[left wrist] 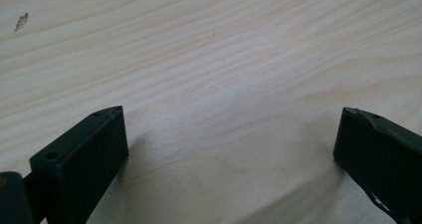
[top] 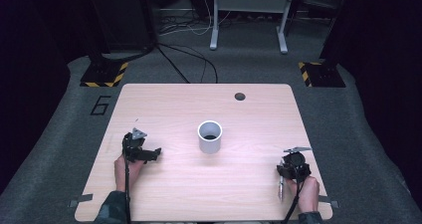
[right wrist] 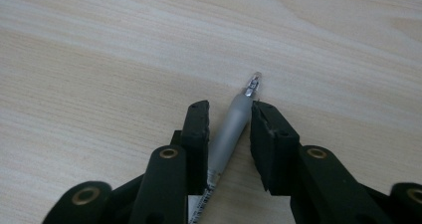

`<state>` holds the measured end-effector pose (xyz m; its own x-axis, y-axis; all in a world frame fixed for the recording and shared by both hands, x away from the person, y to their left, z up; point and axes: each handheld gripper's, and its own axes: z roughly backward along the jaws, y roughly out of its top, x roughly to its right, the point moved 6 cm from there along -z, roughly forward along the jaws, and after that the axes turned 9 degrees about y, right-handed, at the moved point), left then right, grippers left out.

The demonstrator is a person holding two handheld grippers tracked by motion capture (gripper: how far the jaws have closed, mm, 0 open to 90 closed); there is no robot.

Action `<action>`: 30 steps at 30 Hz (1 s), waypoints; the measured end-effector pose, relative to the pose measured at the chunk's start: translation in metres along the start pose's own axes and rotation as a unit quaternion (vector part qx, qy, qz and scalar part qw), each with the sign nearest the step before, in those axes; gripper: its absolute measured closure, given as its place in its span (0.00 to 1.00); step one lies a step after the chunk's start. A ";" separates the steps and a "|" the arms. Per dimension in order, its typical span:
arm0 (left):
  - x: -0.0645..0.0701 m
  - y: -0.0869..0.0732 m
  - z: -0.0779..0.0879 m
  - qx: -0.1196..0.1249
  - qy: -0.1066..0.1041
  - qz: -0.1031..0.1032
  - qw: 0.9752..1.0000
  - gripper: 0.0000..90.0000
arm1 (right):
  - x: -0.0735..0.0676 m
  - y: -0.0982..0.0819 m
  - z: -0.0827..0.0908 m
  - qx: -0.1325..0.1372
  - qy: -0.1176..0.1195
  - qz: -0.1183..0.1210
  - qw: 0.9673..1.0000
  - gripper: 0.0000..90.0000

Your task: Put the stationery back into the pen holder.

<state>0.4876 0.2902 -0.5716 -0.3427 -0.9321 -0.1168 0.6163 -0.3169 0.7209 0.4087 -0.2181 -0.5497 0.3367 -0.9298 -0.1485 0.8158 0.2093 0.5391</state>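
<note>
Right gripper view has our right tongs [right wrist: 229,109] clenched around a grey pen [right wrist: 234,122] lying on the surface [right wrist: 99,59]; our left tongs [left wrist: 229,134] hang released. Lifting it and dropping it in the white cup [top: 209,137], we judge, remains.
</note>
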 end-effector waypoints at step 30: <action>0.000 0.000 -0.001 0.005 0.005 0.001 1.000 0.01 | 0.006 0.018 -0.003 -0.120 0.015 0.051 0.991 0.88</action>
<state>0.4886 0.2902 -0.5719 -0.3334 -0.9348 -0.1222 0.6094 -0.3126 0.7287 0.4266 -0.2189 -0.5440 0.4335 -0.8918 -0.1297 0.8640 0.3704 0.3411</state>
